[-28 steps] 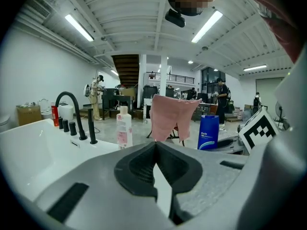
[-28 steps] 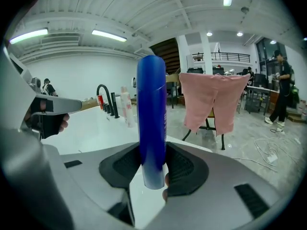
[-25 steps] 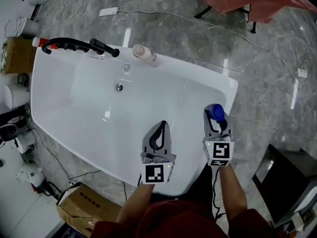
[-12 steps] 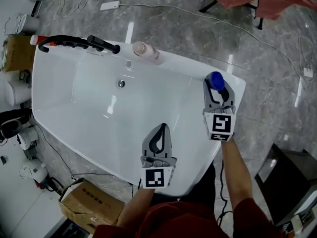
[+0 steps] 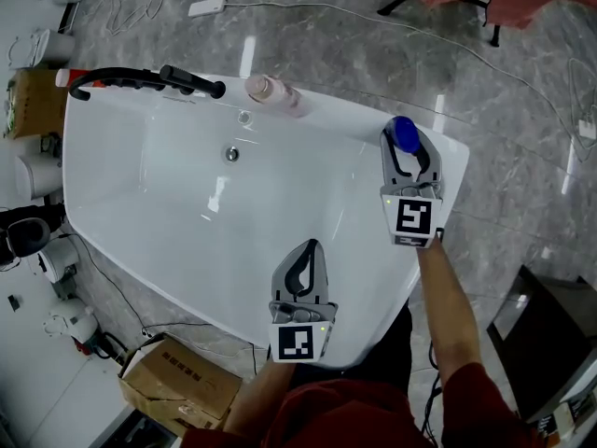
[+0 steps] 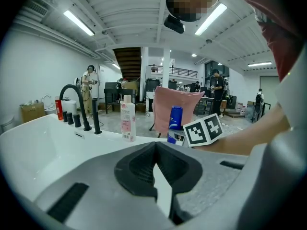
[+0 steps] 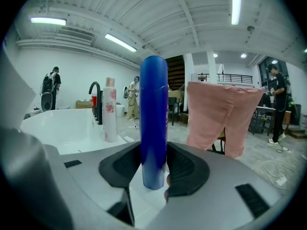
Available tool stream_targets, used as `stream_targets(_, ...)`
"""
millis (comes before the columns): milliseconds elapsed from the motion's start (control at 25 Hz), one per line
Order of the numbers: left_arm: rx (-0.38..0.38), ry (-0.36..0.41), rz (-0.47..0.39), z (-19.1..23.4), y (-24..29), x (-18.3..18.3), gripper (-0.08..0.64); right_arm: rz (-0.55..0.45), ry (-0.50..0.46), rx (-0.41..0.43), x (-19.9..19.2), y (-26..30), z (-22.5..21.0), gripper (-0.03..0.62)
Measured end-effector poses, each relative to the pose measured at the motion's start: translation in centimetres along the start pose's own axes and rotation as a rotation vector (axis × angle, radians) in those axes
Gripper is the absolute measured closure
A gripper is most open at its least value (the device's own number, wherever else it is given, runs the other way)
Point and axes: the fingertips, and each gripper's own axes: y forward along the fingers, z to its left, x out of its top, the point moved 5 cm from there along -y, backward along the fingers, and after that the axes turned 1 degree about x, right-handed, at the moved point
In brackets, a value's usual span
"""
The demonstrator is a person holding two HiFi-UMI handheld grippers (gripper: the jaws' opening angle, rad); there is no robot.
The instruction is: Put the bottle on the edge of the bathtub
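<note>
head view: the right gripper is clamped on a tall blue plastic bottle held upright over the far right corner of the glossy white bathtub, above its rim; whether the base touches the rim cannot be told. the left gripper hangs over the near rim, well apart from the bottle. on the far rim stand a pink-and-white bottle and a curved black faucet. a brown cardboard box sits on the grey marble floor below the tub.

left gripper view: the left gripper has its dark pads pressed together with nothing between them. beyond it, the blue plastic bottle stands upright beside the right gripper's marker cube, with the pink-and-white bottle and the black faucet to its left along the white rim, and a pink cloth behind.

right gripper view: the right gripper presses both pads on the lower part of the blue plastic bottle, which rises upright between them. the pink-and-white bottle and black faucet stand at left, the pink cloth hangs at right.
</note>
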Motion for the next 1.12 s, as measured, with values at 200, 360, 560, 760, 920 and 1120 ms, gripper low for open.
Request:
stream_targets(200,0.001,0.004,-0.002,-0.2,-0.9,0.5,0.557,0.063,0.054,-0.006,-1.1,-0.3,-0.6,0.408)
stream_targets(360,0.009,0.010,-0.026,-0.2,-1.6,1.3,0.557,0.099,0.060,0.009,-1.7,-1.4,0.0,0.383)
stream_targets(560,0.014,0.020,-0.065,-0.3,-3.8,2.6,0.557,0.153,0.056,0.039,-2.4,-6.2,2.2,0.385)
stream_targets(760,0.022,0.041,-0.107,0.0,-7.9,3.6,0.557,0.193,0.080,0.059,-2.0,-13.6,5.1,0.388)
stream_targets(920,0.053,0.016,-0.160,0.3,-12.1,4.9,0.557,0.191,0.104,0.072,0.2,-20.4,7.7,0.390)
stream_targets(1120,0.058,0.002,-0.143,1.6,-17.2,5.1,0.555,0.118,0.106,0.079,5.4,-27.2,10.5,0.393)
